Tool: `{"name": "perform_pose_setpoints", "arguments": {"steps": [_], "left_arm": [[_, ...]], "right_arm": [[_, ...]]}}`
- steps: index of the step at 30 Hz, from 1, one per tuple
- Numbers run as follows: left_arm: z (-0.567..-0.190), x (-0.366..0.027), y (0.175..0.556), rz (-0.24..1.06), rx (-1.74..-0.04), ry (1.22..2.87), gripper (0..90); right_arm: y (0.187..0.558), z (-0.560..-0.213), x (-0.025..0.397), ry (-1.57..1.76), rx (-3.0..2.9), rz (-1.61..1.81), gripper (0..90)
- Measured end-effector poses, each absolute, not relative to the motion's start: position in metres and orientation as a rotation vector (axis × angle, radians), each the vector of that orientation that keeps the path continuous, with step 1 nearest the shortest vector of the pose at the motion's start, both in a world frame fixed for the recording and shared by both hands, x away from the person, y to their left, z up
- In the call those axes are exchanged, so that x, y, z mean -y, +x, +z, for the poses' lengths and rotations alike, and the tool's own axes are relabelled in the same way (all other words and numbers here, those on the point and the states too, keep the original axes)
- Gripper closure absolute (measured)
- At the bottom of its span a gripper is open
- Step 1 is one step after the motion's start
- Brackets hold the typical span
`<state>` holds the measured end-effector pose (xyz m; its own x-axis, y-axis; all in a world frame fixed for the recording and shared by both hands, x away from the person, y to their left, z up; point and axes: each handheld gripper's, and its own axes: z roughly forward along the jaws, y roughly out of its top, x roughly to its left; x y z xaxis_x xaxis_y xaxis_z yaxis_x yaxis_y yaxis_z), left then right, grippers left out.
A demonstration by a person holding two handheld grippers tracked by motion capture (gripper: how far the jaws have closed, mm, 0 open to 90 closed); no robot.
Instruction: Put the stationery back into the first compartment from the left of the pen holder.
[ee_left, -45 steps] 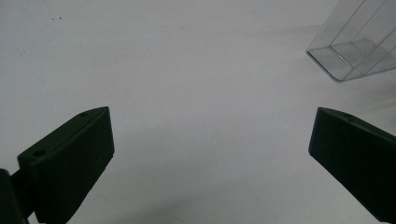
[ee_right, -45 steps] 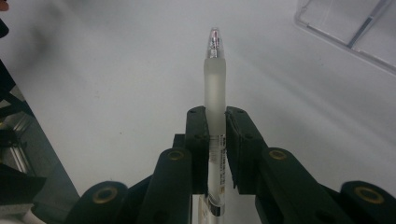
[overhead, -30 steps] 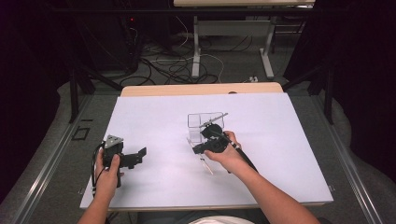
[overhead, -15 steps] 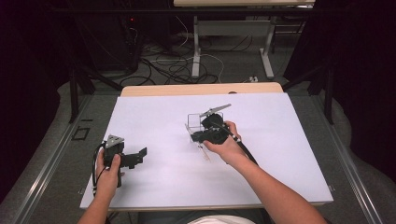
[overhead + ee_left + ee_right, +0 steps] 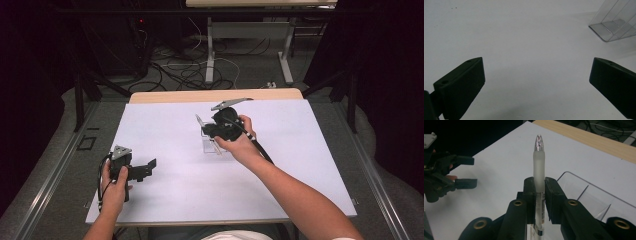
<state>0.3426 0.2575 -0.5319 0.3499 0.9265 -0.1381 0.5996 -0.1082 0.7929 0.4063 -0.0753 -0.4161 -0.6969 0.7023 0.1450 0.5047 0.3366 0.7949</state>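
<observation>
Frosted plastic pen (image 5: 539, 173) stands clamped upright between my right gripper (image 5: 539, 192)'s fingers, its tip rising well past them, with the clear organiser (image 5: 596, 196) just beside and below. My left gripper (image 5: 536, 82)'s fingers are spread wide over bare white tabletop (image 5: 524, 37), holding nothing.

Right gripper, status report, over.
Right gripper shut on frosted white pen, above clear plastic organiser. Left gripper open, idle. Nothing blocking.
</observation>
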Motion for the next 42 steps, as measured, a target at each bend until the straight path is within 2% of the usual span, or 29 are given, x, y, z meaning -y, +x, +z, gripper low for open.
{"name": "perform_pose_setpoints", "arguments": {"steps": [21,42], "left_arm": [[-0.531,-0.256,0.344,0.509,-1.339,1.808,0.3],[-0.531,-0.257,0.343,0.511,-1.340,1.804,0.2]], "right_arm": [[0.430,-0.390,0.074,1.097,-2.195,1.335,79.5],[0.461,-0.405,0.058,1.153,-2.121,1.274,79.5]]}}
